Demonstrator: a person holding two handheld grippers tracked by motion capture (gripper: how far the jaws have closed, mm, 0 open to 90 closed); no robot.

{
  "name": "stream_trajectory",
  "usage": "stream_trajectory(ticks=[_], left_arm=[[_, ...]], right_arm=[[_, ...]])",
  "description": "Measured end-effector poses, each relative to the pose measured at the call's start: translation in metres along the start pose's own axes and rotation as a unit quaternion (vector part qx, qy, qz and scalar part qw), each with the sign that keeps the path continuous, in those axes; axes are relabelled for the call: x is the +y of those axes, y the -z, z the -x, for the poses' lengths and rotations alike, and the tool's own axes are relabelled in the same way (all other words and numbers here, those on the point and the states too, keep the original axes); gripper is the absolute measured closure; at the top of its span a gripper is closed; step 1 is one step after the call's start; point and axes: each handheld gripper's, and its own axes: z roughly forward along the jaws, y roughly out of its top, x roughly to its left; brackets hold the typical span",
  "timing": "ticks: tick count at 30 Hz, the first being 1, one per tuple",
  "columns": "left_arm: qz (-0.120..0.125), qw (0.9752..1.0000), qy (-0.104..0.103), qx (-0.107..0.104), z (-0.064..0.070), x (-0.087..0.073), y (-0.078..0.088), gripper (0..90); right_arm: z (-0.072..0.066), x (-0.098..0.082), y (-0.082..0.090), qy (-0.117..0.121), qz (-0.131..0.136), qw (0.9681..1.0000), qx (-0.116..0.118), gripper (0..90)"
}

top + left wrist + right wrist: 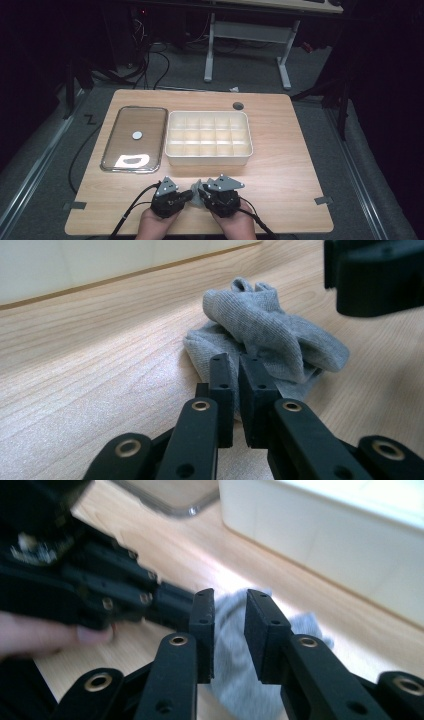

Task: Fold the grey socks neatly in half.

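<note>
A crumpled grey sock [198,193] lies on the wooden table [280,165] near its front edge, between my two grippers. My left gripper [191,196] points right at it. In the left gripper view its jaws [236,375] stand almost together, pinched on the near edge of the sock [270,330]. My right gripper [204,195] points left at the sock from the other side. In the right gripper view it [229,605] is open, with a clear gap between its pads, and the sock [230,655] lies in and beyond that gap, not pressed.
A white box [209,159] with several compartments stands just behind the grippers at mid-table. A clear lid [125,125] with a round white knob lies flat to its left. A desk frame and cables stand on the floor beyond the table.
</note>
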Motion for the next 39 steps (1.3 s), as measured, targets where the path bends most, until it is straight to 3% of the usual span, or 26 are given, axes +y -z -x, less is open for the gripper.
stream_trajectory(ticks=[8,11,12,16,18,20,22,27,35,39], left_arm=[[0.0,1.0,0.0,0.002,0.0,0.0,0.0,84.9],[-0.001,1.0,0.001,0.002,0.0,0.0,0.0,84.9],[-0.001,1.0,0.001,0.002,0.0,0.0,0.0,84.9],[-0.002,1.0,0.003,0.003,0.0,0.0,0.0,85.0],[-0.003,1.0,0.004,0.004,0.0,0.0,0.0,85.0],[-0.004,1.0,0.004,0.004,0.0,0.0,0.0,85.0],[-0.005,1.0,0.004,0.004,0.0,0.0,-0.001,85.0],[-0.014,0.9998,0.013,0.01,-0.002,0.001,-0.001,85.1],[-0.015,0.9996,0.023,0.01,-0.004,0.001,-0.001,85.0],[-0.005,0.9986,0.052,-0.005,-0.012,0.001,0.004,81.6]], right_arm=[[-0.001,-0.017,-0.014,0.006,-0.036,0.9993,-0.004,69.7],[0.0,-0.02,-0.017,0.011,-0.046,0.9988,-0.009,78.4],[0.0,-0.021,-0.018,0.012,-0.05,0.9986,-0.013,86.1],[0.0,-0.018,-0.013,0.008,-0.03,0.9993,-0.023,89.2],[0.002,-0.015,-0.009,-0.002,-0.004,0.9994,-0.033,89.1],[0.005,-0.014,-0.011,-0.01,-0.001,0.9991,-0.042,89.1],[0.008,-0.015,-0.02,-0.018,-0.014,0.9992,-0.034,89.0],[0.003,-0.016,-0.04,-0.013,-0.034,0.9993,-0.005,89.0],[-0.006,-0.012,-0.037,0.003,-0.019,0.9995,0.025,89.0],[-0.007,-0.02,-0.043,0.006,-0.036,0.999,0.026,89.0]])
